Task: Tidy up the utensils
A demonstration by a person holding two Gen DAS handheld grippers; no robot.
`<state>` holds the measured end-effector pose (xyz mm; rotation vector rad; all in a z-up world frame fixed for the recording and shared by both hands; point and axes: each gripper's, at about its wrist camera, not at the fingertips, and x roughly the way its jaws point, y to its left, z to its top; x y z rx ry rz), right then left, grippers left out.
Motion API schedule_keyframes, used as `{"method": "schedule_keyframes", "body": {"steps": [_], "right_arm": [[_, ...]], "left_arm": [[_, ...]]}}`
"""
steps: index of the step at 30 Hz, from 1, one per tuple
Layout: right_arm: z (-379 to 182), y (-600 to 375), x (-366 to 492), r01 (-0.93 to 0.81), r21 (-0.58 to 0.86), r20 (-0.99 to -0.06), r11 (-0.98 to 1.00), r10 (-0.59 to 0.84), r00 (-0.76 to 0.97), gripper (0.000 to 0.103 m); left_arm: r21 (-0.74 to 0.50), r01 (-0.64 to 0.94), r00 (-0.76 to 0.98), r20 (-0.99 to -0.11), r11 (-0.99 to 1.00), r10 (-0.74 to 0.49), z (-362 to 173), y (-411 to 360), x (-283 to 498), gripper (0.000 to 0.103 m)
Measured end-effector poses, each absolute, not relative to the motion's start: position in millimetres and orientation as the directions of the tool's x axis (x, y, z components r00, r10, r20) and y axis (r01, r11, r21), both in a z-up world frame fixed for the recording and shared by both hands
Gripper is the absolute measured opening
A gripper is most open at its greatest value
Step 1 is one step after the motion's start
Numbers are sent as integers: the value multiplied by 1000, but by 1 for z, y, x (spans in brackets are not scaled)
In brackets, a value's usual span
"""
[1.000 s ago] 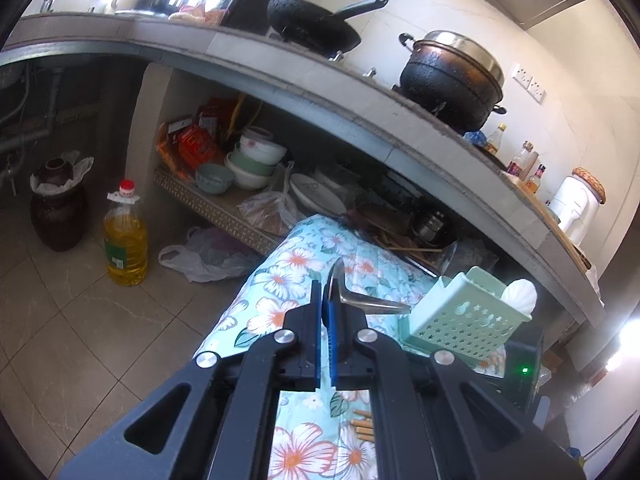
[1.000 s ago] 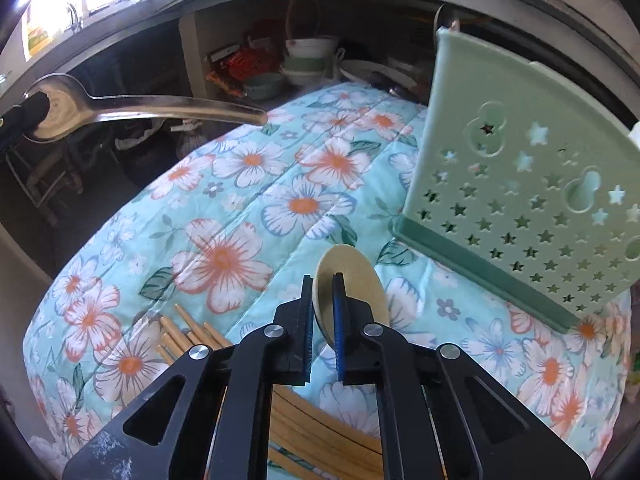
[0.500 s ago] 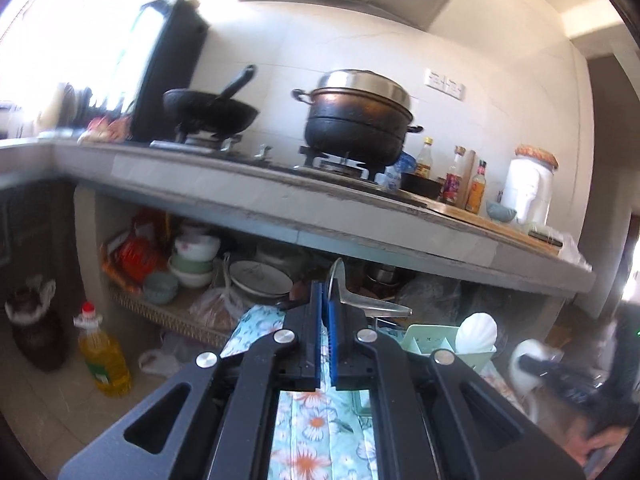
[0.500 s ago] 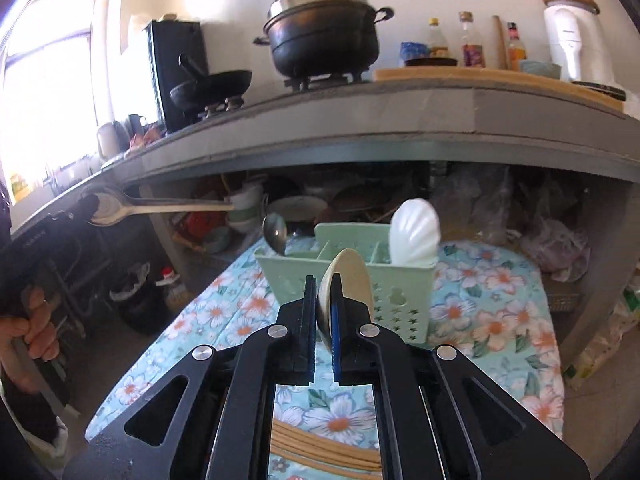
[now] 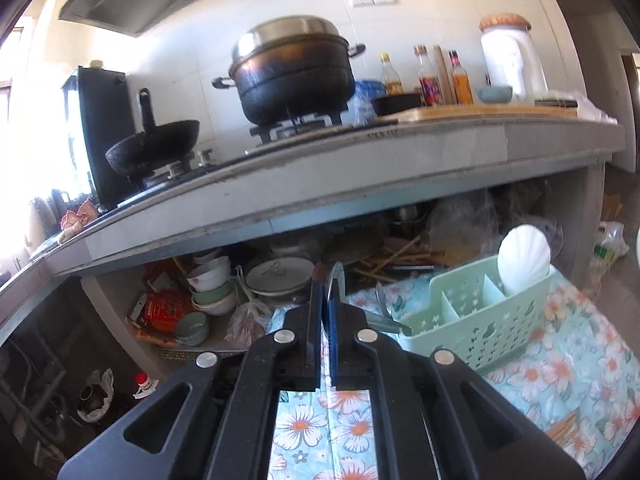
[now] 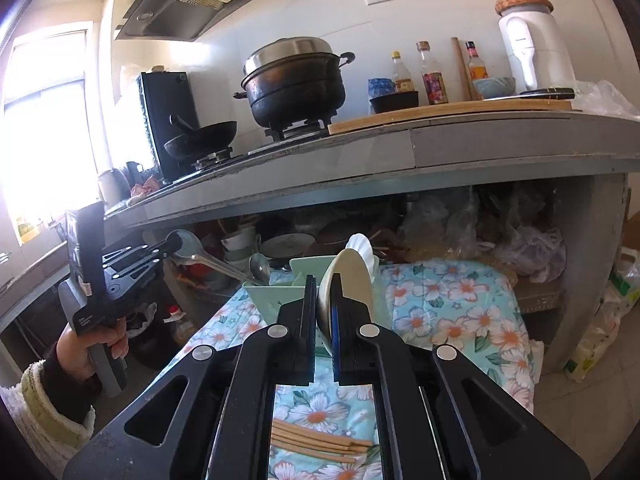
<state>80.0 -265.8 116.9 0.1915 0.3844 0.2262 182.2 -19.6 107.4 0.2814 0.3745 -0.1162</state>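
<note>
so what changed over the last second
Both hand-held grippers rose and levelled out, so the views swung from the floral cloth up to the counter. The left hand-held gripper carried its metal spoon toward the green caddy; the right lifted its beige spoon in front of it. Both grips stayed shut, and the chopsticks still lie on the cloth.

Both wrist views toward shared counter (image 5: 360, 184)

Glossy metal spoon (image 6: 208, 258), perforated plastic caddy (image 5: 480, 320), seemingly quilted floral cloth (image 6: 452, 312)
</note>
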Motion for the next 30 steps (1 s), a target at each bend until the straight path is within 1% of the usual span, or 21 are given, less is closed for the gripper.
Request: {"method": "schedule_keyframes", "body": {"steps": [3,7,8,10,12,14,18,20,21,23,25,26,28,30], "right_arm": [[113,-266,80,-184,230,-353,956,258,899,4],[109,-270,80,-179,244,-361,953,261,895,5],[109,-271,80,-176,248,-362,953,260,895,4],[108,-275,80,-170,259,-363,951,259,895,4],[107,-277,79,-168,266,-365,949,260,894,4],[106,-278,79,-165,266,-367,950,258,894,5],[105,-280,81,-164,277,-368,947,262,892,5],[106,-280,82,-164,286,-365,944,266,892,5],[106,-281,83,-165,290,-363,943,268,892,5],[108,-283,84,-178,307,-354,935,286,891,5],[112,-284,87,-200,333,-339,922,315,887,5],[115,-284,88,-220,347,-321,911,337,885,5],[123,-283,91,-265,371,-282,890,380,881,5],[133,-282,96,-323,396,-225,859,432,873,5]], "left_arm": [[216,186,909,-409,959,-84,102,-26,197,2],[65,246,871,-453,967,-191,98,-24,218,3],[43,253,865,-458,966,-206,97,-25,221,3],[0,266,856,-460,964,-236,95,-26,227,4],[-11,269,853,-462,963,-244,92,-30,230,4],[-45,289,845,-457,956,-277,91,-29,230,5],[-207,336,814,-426,919,-394,89,-14,233,10],[-277,342,807,-403,898,-432,89,-5,232,15],[-299,339,809,-391,892,-438,90,-2,231,20],[-315,326,823,-370,891,-431,92,5,226,24],[-323,322,832,-351,890,-429,95,10,219,32],[-326,319,838,-343,890,-425,96,13,214,35],[-331,317,846,-325,889,-423,97,20,202,44],[-341,311,849,-320,887,-421,95,29,193,50]]}}
